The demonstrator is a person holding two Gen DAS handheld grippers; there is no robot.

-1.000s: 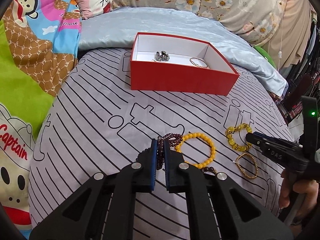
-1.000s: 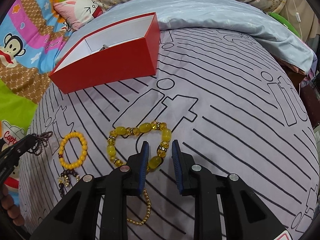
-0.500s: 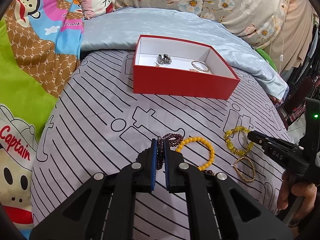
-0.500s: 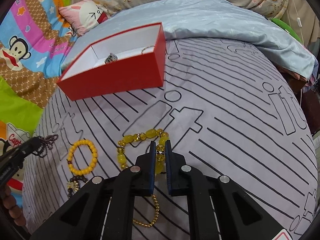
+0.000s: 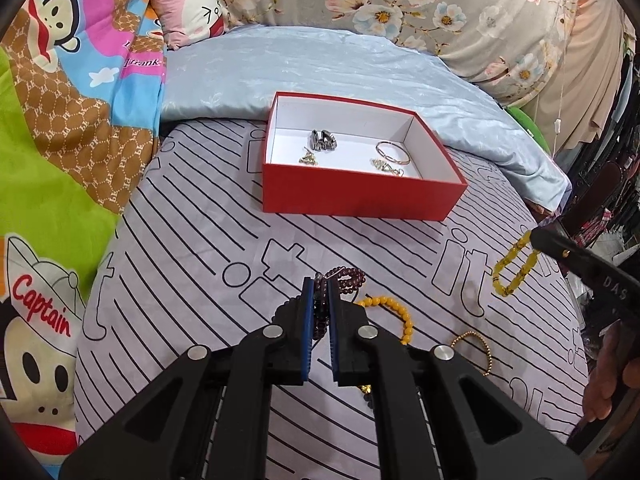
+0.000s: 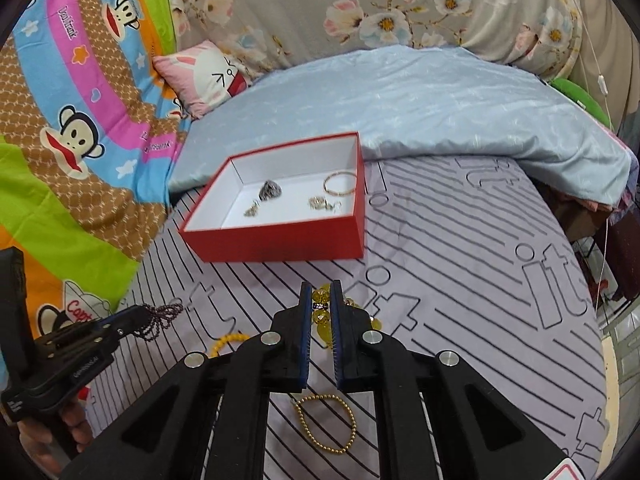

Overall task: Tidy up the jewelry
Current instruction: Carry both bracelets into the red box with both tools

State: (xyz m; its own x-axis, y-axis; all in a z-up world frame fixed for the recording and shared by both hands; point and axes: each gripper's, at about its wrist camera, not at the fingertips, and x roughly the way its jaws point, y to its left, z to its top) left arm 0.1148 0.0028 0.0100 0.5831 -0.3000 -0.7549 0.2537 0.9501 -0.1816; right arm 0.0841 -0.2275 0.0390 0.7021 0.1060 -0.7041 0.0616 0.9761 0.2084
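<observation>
My left gripper [image 5: 319, 286] is shut on a dark purple bead bracelet [image 5: 347, 278], held above the striped bedsheet; it also shows in the right wrist view [image 6: 158, 318]. My right gripper [image 6: 321, 292] is shut on a chunky yellow bead bracelet [image 6: 321, 322], lifted off the sheet; it hangs in the left wrist view [image 5: 514, 270]. An open red box [image 5: 362, 196] with white lining lies ahead and holds a silver piece [image 5: 323, 140], a thin bangle [image 5: 393, 153] and small charms. An orange bead bracelet [image 5: 394, 314] and a gold bead chain [image 6: 326, 424] lie on the sheet.
A pale blue quilt [image 6: 420, 100] lies folded behind the box. A cartoon monkey blanket [image 5: 60, 120] borders the left. A pink pillow [image 6: 208, 74] lies at the back. The bed's right edge [image 6: 600, 320] drops off toward clutter.
My right gripper shut on the yellow bracelet and lifted it off the sheet. Both grippers rose and moved toward the red box, the left still holding the purple bracelet.
</observation>
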